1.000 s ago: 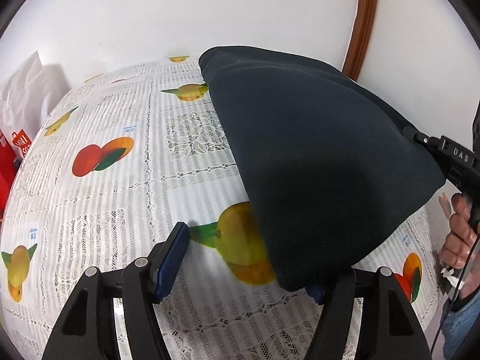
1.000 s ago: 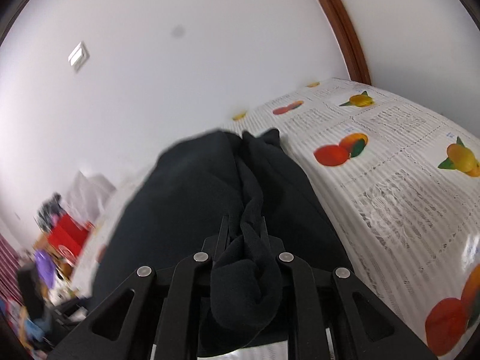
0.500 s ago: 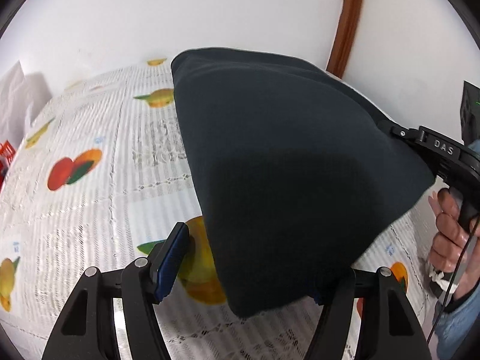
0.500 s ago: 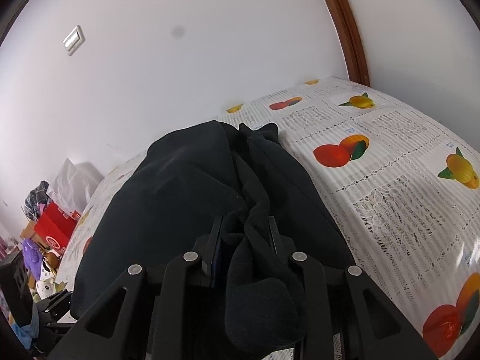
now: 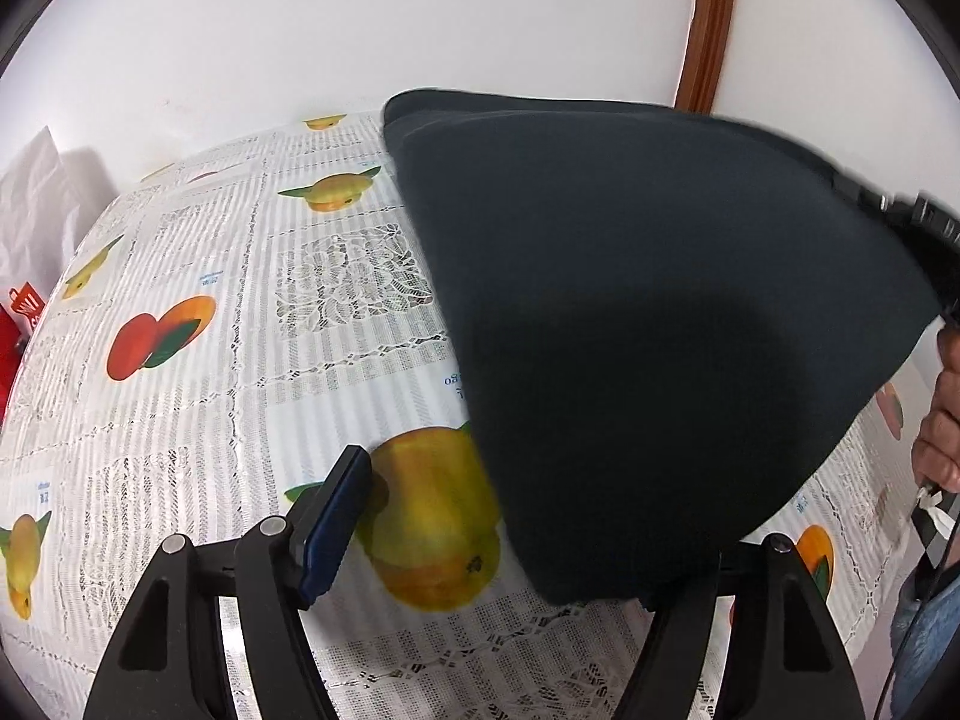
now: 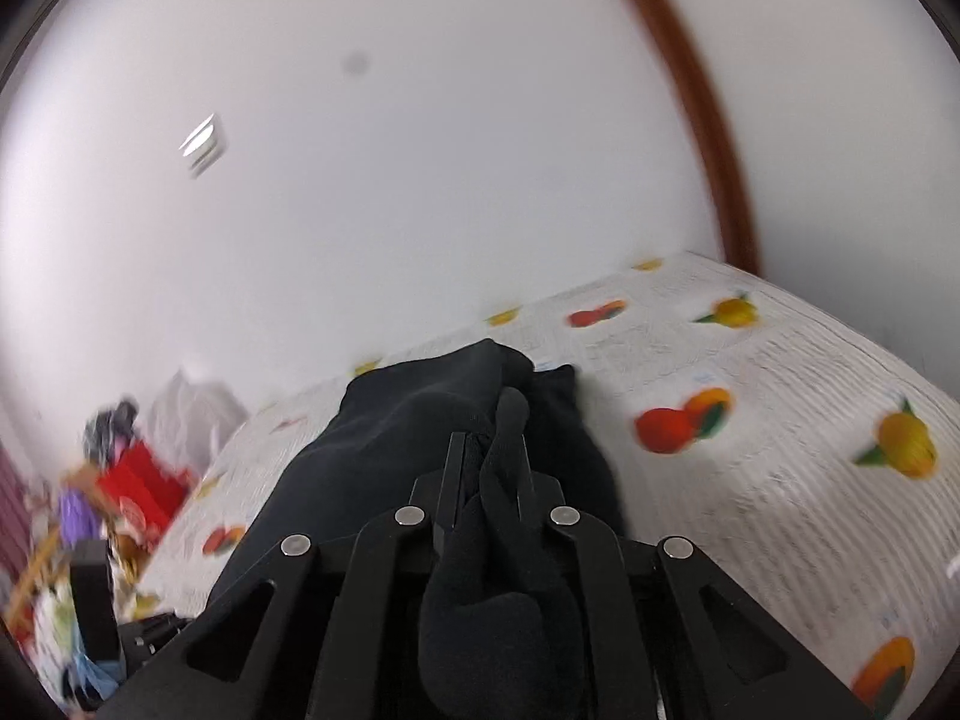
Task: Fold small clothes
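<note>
A dark navy garment (image 5: 660,330) is lifted off the fruit-print tablecloth (image 5: 180,420) like a tent, its far end resting on the table. My right gripper (image 6: 489,450) is closing, its pads pressed on a bunched fold of the garment (image 6: 408,438). It also shows at the right edge of the left wrist view as the right gripper (image 5: 912,222), with a hand (image 5: 942,420) below it. My left gripper (image 5: 480,480) hangs low over the table with its jaws opening. Its blue-padded left finger (image 5: 336,516) is free of the cloth. The garment's lower edge hides the right finger.
A white bag (image 5: 36,210) and a red bag (image 5: 12,330) lie past the table's left end. Beyond them a heap of clutter (image 6: 132,480) is blurred. A white wall with brown wooden trim (image 5: 708,18) stands behind the table.
The right gripper has risen with its corner of the garment, so the table now sits lower in its blurred view. The left gripper's jaws stand slightly wider.
</note>
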